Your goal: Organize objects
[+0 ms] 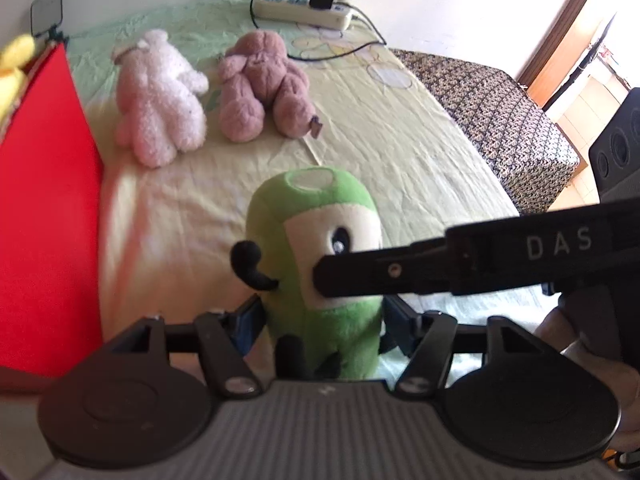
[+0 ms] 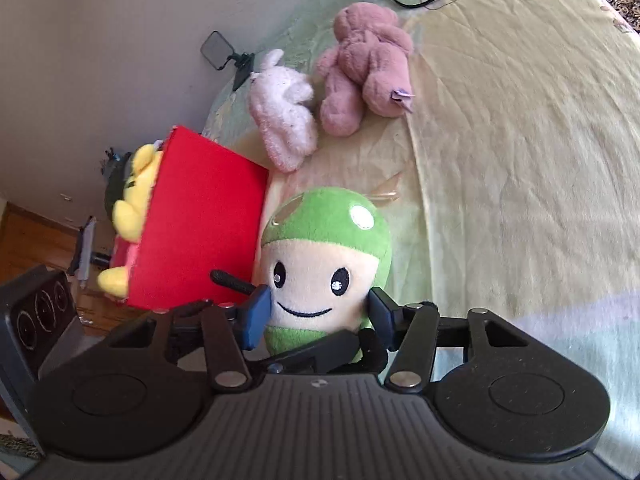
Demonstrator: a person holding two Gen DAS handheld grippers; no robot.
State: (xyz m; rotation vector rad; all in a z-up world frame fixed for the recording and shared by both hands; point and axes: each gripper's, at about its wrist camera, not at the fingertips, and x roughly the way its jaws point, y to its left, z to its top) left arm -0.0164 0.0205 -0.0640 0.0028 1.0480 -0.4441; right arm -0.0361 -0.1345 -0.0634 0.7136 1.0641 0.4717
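Note:
A green plush doll (image 1: 316, 264) with a cream face stands upright on the bed. My left gripper (image 1: 320, 316) is closed on its lower body. My right gripper (image 2: 318, 316) is closed on its face and sides (image 2: 324, 256); one right finger (image 1: 360, 276) crosses the doll's face in the left wrist view. A red box (image 2: 200, 220) stands just left of the doll and holds a yellow plush (image 2: 134, 196). A pale pink plush (image 1: 160, 96) and a mauve plush (image 1: 260, 84) lie side by side farther back.
The bed has a pale green-yellow sheet (image 1: 400, 140). A power strip (image 1: 304, 8) with a black charger and cables lies at the head of the bed. A patterned blanket (image 1: 500, 112) covers the right side. A black speaker (image 1: 616, 148) stands on the floor.

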